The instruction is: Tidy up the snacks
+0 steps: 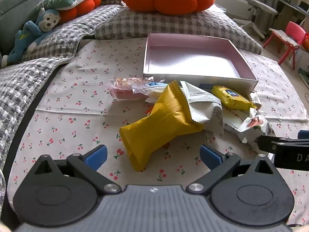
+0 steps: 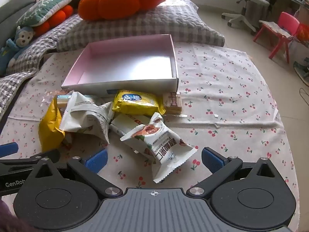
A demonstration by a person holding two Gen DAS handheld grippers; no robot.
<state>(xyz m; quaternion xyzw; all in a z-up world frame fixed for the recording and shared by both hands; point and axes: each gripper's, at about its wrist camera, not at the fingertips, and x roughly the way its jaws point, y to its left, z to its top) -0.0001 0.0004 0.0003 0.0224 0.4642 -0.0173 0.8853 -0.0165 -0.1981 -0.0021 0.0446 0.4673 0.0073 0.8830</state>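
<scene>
Here crinkled snack packets lie heaped against the shallow pink-lined box.

Glossy plastic snack packets lie on matt printed cotton tablecloth beside smooth cardboard box

Table's covered in a cherry-print cloth, with an open, pink-lined box sitting on it. A snack packet pile lies right against the box's near wall, touching it.
</scene>
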